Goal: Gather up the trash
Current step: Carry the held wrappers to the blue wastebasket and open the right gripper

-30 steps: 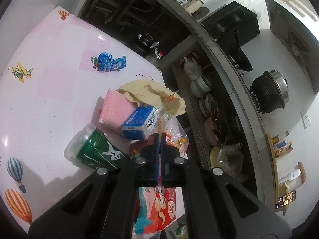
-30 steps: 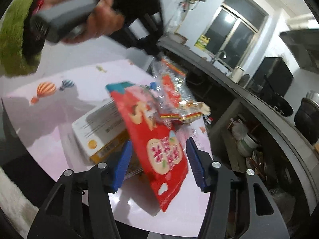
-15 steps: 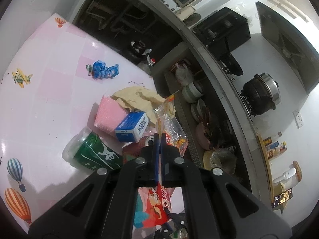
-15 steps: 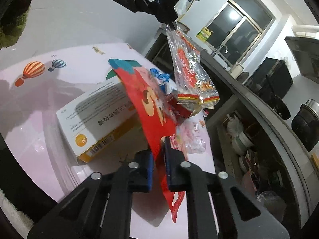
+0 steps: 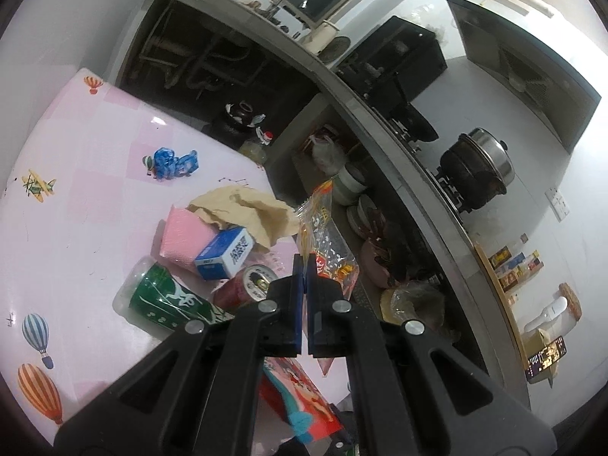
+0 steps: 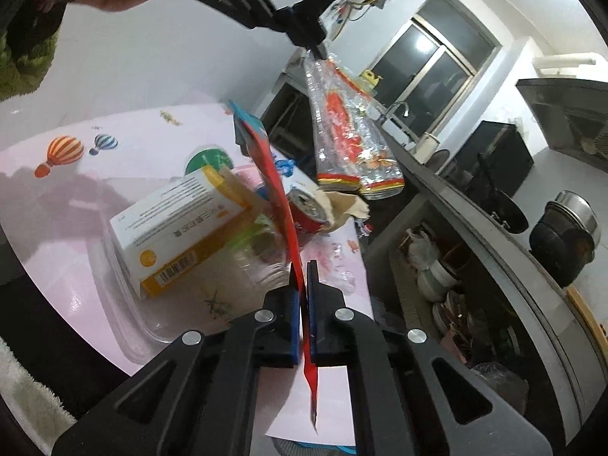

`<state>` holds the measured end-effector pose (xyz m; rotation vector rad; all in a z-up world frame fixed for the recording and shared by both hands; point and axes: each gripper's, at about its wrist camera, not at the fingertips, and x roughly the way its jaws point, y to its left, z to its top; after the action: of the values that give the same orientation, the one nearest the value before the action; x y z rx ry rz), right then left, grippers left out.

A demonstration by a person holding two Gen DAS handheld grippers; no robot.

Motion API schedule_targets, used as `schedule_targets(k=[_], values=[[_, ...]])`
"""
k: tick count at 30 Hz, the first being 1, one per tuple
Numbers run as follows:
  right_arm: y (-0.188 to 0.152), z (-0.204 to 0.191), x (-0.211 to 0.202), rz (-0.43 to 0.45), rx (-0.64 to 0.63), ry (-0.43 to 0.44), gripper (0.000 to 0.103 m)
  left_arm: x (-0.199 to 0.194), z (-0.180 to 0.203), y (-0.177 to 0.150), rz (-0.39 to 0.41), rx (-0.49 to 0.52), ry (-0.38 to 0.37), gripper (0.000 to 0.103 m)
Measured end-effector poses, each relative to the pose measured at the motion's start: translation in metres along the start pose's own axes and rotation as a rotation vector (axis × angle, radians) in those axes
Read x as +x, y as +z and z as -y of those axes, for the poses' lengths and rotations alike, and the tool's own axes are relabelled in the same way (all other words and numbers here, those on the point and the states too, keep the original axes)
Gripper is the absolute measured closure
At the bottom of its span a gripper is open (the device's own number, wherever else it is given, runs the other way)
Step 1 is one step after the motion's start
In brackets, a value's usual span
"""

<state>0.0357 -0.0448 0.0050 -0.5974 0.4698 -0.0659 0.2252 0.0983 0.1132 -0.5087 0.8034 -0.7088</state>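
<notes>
Clear wrapper [image 6: 344, 125] higher now — red packet [image 6: 275, 186] newly pinched.

Almost no text can be read with certainty. The white and orange carton [image 6: 178, 228], to the left of the right gripper's jaws, carries lines of print and a barcode [image 6: 178, 268] on its orange side, but the characters are too small to read. The blue and white box [image 5: 224, 252], ahead and left of the left gripper's jaws, has dark Chinese characters on its white end, not legible. The green cup [image 5: 167, 298] shows only white brush-like marks.
</notes>
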Motion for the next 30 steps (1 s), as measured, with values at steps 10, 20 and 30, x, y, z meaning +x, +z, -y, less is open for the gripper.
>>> schedule_targets(k=[10,20,30], values=[[-0.003,0.028,-0.028,0.046,0.075,-0.055,0.101,-0.006,0.041,-0.007,0.023,0.065,-0.017,0.103],[-0.022,0.067,-0.058,0.046,0.16,-0.094,0.101,0.013,0.1,-0.016,0.015,0.148,-0.08,0.103],[-0.073,0.15,-0.069,-0.048,0.32,-0.266,0.101,0.113,0.175,-0.035,-0.106,0.242,-0.126,0.103]])
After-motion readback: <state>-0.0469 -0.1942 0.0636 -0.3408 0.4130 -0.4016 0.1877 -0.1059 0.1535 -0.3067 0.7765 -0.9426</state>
